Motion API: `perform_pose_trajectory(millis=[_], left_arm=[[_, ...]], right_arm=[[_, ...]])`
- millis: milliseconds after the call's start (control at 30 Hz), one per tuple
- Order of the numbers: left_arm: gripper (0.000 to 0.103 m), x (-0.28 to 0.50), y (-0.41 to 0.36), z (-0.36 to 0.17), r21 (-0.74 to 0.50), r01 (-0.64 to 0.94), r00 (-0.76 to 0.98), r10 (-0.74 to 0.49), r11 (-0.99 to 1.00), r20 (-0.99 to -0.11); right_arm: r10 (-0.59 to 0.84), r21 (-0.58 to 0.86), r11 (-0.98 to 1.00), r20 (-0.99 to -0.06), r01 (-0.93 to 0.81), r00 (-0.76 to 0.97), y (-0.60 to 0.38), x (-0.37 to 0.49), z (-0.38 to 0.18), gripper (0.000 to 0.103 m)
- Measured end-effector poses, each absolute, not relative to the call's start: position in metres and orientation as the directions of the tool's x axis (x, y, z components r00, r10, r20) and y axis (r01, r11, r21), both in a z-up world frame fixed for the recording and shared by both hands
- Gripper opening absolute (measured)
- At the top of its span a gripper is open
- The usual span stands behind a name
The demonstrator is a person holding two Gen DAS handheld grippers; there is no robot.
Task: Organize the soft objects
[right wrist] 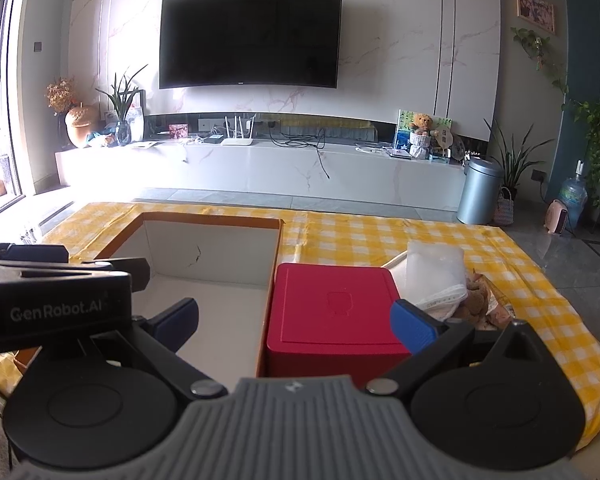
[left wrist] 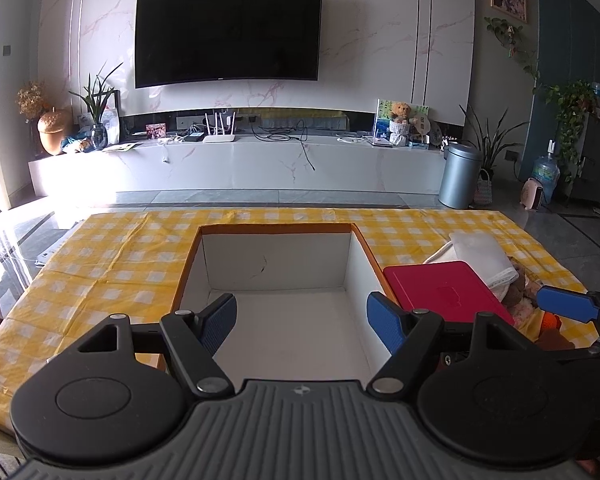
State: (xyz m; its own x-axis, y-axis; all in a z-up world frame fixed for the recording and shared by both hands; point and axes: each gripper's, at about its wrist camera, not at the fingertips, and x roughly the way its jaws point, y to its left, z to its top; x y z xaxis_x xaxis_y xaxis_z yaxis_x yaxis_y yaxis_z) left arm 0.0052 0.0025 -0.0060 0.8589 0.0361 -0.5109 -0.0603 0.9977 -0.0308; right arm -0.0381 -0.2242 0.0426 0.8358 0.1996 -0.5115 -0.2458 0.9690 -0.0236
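Currently both tools are hovering over the near edge of the table (left wrist: 112, 256), which is wearing a yellow checked cloth, and neither is carrying anything. The left gripper (left wrist: 302, 322) is holding its blue pads wide apart above the open white-lined box (left wrist: 278, 264) — a stance that is suiting a drop or a wait over the receptacle, since the box floor below it is lying bare. The right gripper (right wrist: 296, 320) is likewise standing wide, its pads straddling the red box (right wrist: 332, 308) without touching it; the spread is looking sized for a bulky, yielding item rather than a hard one. The soft objects are sitting in a heap at the right side of the table, just beyond and beside the red box: a white folded cloth (right wrist: 432, 276) is lying on top, and a brown plush toy (right wrist: 478, 300) is showing partly from under it. An orange item is peeking out behind the right tool in the left view, but its kind cannot be told. Judging by the layout, the empty white-lined box is serving as the destination, and sorting is not yet showing any result — the heap is probably calling for the right gripper first, being nearer to it
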Motion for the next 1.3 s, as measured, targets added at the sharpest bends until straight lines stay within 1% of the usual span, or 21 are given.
perform_pose_trajectory(millis=[333, 533, 667, 767, 800, 967, 1033, 1067, 1133, 1300], left_arm=[[0.087, 0.002, 0.002, -0.003, -0.023, -0.048, 0.862, 0.030, 0.999, -0.506], [0.088, -0.001, 0.000, 0.000, -0.032, -0.001, 0.865, -0.015, 0.999, -0.502], [0.089, 0.000, 0.003, 0.002, -0.035, 0.027, 0.866, -0.041, 0.999, -0.499], [0.089, 0.001, 0.004, 0.002, -0.015, 0.024, 0.867, -0.029, 1.000, -0.498], [0.089, 0.001, 0.004, 0.002, -0.014, 0.024, 0.867, -0.027, 1.000, -0.498], [0.090, 0.005, 0.000, -0.001, 0.003, 0.055, 0.859, -0.045, 0.998, -0.510], [0.090, 0.009, -0.003, -0.004, 0.028, 0.079, 0.853, -0.053, 0.996, -0.520], [0.090, 0.012, -0.005, -0.005, 0.038, 0.080, 0.848, -0.048, 0.996, -0.527], [0.090, 0.017, -0.008, -0.008, 0.052, 0.071, 0.841, -0.032, 0.996, -0.541], [0.091, 0.023, -0.014, -0.014, 0.060, 0.080, 0.823, -0.032, 0.995, -0.567]], right_arm=[[0.215, -0.012, 0.966, -0.509, -0.257, 0.833, -0.227, -0.039, 0.043, 0.100], [0.189, -0.048, 0.968, -0.508, -0.247, 0.840, -0.233, -0.041, 0.045, 0.100], [0.109, -0.130, 0.970, -0.521, -0.205, 0.847, -0.255, -0.041, 0.049, 0.100], [0.059, -0.124, 0.978, -0.600, -0.166, 0.798, -0.288, -0.030, 0.053, 0.100], [0.039, -0.133, 0.980, -0.611, -0.151, 0.791, -0.299, -0.027, 0.054, 0.100], [-0.150, -0.311, 0.947, -0.653, -0.082, 0.743, -0.352, -0.005, 0.043, 0.100], [-0.217, -0.368, 0.929, -0.650, -0.052, 0.728, -0.371, 0.001, 0.035, 0.100], [-0.234, -0.374, 0.927, -0.644, -0.033, 0.729, -0.380, 0.002, 0.032, 0.100], [-0.217, -0.336, 0.941, -0.675, -0.031, 0.705, -0.398, 0.008, 0.024, 0.100], [-0.071, -0.129, 0.990, -0.820, -0.063, 0.568, -0.422, 0.032, -0.001, 0.100]])
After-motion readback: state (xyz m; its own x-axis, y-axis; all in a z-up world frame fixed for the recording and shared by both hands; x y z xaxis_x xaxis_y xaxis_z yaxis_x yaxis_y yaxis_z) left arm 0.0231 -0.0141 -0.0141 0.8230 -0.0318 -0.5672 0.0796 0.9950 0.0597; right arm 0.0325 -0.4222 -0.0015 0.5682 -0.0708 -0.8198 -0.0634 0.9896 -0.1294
